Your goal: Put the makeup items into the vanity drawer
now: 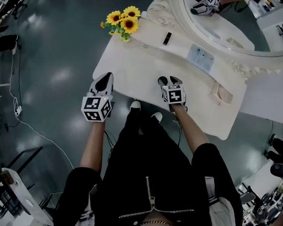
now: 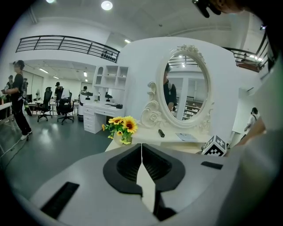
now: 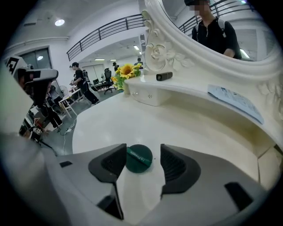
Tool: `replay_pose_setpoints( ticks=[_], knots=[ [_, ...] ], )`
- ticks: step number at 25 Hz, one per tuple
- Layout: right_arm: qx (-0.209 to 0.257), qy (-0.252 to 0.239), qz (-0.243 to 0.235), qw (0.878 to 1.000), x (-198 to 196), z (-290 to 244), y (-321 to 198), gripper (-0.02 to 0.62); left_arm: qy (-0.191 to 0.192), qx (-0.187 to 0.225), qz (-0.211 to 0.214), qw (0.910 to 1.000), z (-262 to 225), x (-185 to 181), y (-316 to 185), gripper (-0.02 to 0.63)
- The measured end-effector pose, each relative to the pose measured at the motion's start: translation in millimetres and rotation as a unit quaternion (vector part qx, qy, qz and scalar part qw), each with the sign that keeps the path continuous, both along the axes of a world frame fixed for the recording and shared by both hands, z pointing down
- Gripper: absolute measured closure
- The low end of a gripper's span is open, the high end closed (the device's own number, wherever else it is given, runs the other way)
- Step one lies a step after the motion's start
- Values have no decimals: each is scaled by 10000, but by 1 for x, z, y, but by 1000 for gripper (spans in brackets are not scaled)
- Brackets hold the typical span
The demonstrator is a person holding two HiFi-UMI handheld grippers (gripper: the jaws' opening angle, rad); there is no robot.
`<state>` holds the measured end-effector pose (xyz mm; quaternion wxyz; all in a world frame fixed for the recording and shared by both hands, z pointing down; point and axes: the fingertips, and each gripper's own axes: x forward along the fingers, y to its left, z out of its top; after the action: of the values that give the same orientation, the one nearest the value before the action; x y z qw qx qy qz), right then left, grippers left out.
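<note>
I'm at the pick-up: my right gripper (image 3: 142, 155) is released around the small dark-green round makeup compact (image 3: 138, 161) lying on the cream bench (image 3: 190, 128). My left gripper (image 2: 141, 154) is clenched and empty. Next I need a square squeeze.

Your right tool (image 3: 143, 149) holds its jaws apart over the cream tabletop (image 3: 190, 128). A round dark green compact (image 3: 139, 159) lies flat between them, close to one pad with a gap to the other. Farther back, a small black tube (image 3: 164, 76) lies on its side on the raised shelf (image 3: 185, 90) under the mirror's carved frame (image 3: 159, 50). Sunflowers (image 3: 127, 70) stand past the tube's far end, and a printed sheet (image 3: 232, 99) lies nearer you.
</note>
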<state>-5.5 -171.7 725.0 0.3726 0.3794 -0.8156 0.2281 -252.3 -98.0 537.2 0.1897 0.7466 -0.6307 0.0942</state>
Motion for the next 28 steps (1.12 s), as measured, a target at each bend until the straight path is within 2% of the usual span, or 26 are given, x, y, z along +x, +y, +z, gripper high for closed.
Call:
replay_pose_setpoints(
  ticks=[12,18,22,28],
  knots=[
    [-160,269,155,9994,-9,21,7,372,31,-153,-40,9999,12,-12,2,584],
    [-143,263,63,9995,-17,16,11,439,44,-139,76,9999,12,-8,-6,584],
    [-176,189,188,9995,-12,10,9,521,46,-105,172,9998,9,-3,-12,584],
    [-288,-76,298,9991,-9,1,9,558,22,-73,297,9995,7,7,-18,584]
  ],
)
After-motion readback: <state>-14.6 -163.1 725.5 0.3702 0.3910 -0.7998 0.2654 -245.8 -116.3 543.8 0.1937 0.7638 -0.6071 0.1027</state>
